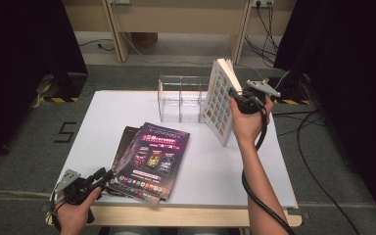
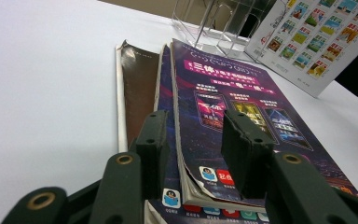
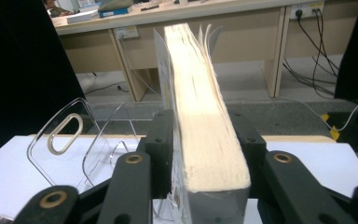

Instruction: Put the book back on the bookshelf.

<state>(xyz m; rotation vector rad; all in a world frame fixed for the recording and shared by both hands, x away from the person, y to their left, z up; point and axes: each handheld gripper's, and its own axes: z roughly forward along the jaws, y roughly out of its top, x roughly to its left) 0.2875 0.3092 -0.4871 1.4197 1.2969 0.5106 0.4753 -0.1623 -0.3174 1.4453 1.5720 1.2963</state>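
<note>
**Book held upright beside the clear rack**

Book (image 1: pixel 220 100) stands on edge at the worktop's (image 1: pixel 210 171) far right, pinched between the jaws of the right gripper (image 1: pixel 240 98), its lower corner near the surface. Just left of it sits a clear acrylic rack (image 1: pixel 181 100); nothing shows in its slots. Nearer the front lie stacked magazines (image 1: pixel 149 161). The left gripper (image 1: pixel 98 178) hovers at their near edge, jaws spread astride the top cover, not pressing it.

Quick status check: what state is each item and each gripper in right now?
Thick book: upright, tilted, clamped, beside the rack.
Clear acrylic rack: standing, slots empty.
Purple magazine: flat, top of stack.
Brown magazine: flat, underneath.
Right gripper: shut on book.
Left gripper: open, at the stack's edge.
</note>
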